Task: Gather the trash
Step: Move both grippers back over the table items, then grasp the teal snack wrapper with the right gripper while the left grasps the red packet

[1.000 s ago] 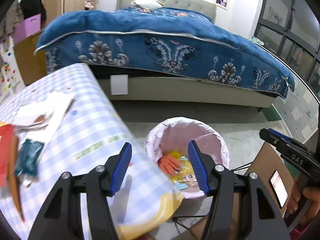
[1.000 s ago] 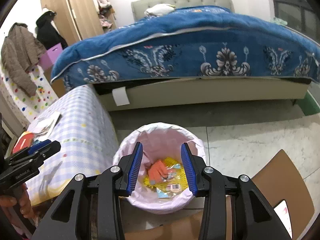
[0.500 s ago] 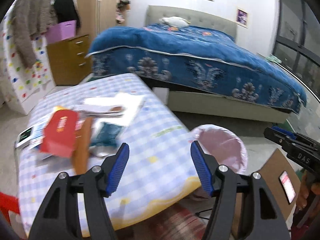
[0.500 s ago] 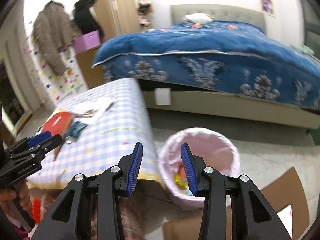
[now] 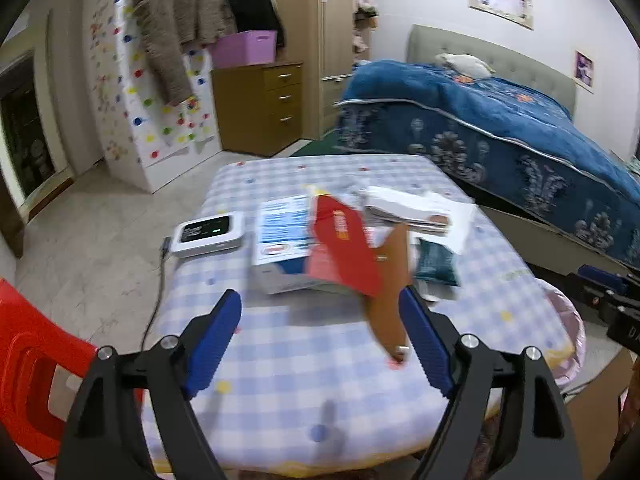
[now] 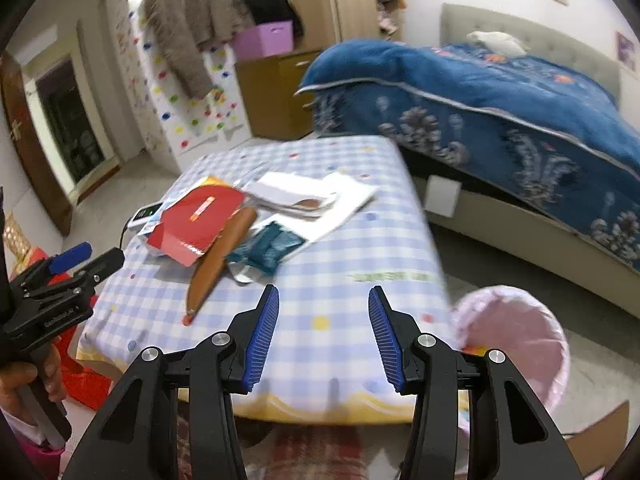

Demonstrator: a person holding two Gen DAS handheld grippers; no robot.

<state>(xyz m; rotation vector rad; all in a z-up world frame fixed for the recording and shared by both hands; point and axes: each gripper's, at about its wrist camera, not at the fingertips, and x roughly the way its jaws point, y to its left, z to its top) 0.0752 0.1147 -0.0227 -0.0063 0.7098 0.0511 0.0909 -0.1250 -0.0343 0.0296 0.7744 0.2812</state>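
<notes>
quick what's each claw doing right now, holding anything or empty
Left claw: jaws opening, nothing held; it hangs above the checked table.
Right claw: jaws opening, nothing between them.

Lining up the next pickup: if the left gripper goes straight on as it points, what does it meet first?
Probably the bare checked tablecloth, just short of the red packet; depth is unclear. The left gripper has nothing between its opening jaws.

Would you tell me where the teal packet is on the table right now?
In the right wrist view the teal packet lies mid-table, just right of the long brown wrapper and below the white papers.
</notes>
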